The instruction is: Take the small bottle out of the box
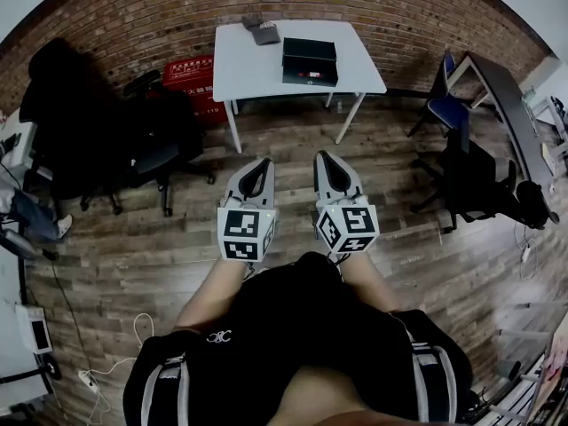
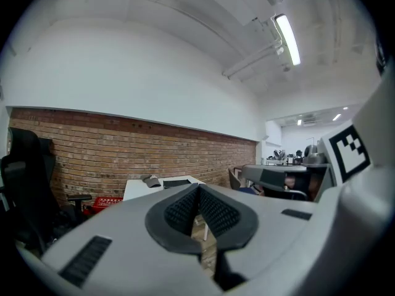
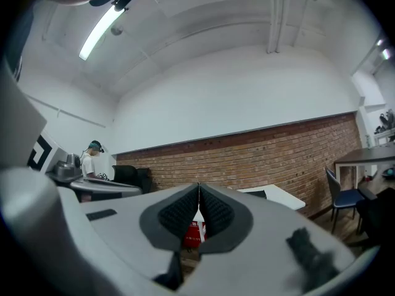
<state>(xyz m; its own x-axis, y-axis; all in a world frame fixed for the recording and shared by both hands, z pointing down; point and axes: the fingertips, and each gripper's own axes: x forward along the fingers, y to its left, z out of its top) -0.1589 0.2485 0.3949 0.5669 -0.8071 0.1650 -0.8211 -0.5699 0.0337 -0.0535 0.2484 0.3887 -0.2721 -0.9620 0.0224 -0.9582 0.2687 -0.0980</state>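
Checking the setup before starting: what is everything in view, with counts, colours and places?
Table: one, white, by the brick wall.
Box: one, black, on the table.
Grey item: one, table's far edge; unidentifiable.
Crate: one, red, floor left of the table.
Office chairs: seemingly two, black, far left.
Chair: one, blue, right.
Desk: one, dark, far right.
Small bottle: none visible.
Left gripper: one, grey, shut, empty, above the floor.
Right gripper: one, grey, shut, empty, beside it.

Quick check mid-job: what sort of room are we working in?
Probably an office or lab workspace: a brick wall stands behind a white table carrying a black box, with black office chairs on wood flooring and more desks at the right.
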